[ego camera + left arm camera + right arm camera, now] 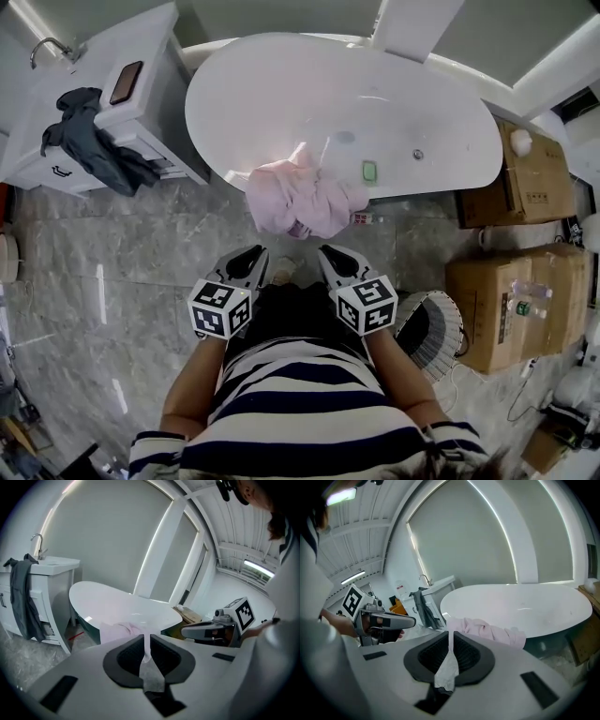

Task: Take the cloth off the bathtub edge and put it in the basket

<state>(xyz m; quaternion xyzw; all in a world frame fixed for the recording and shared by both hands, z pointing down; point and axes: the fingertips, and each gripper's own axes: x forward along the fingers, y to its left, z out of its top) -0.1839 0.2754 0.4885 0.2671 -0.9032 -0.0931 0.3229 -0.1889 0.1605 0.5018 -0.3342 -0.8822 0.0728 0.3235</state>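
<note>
1. At the far left stands a white cabinet (150, 112) with a tap (52, 47). A dark garment (94, 145) hangs over its front and a phone (126, 82) lies on top.
2. The white bathtub (281, 84) fills the middle. The pink cloth (300, 197) hangs over its near edge, bunched, and part of it hangs down outside toward the floor.
3. The left gripper (253, 255) has its jaws closed together. It points at the cloth but stays apart from it.
4. The right gripper (330, 255) is just beside the left one. Its jaws are also pressed together, and it is near the cloth but not touching it.
5. A small green object (369, 172) lies inside the tub, right of the cloth.
6. The white basket (450, 328) stands on the floor just beside the person's right arm, and that arm partly covers it.
7. Cardboard boxes (511, 300) stand close behind the basket, at the right.
</note>
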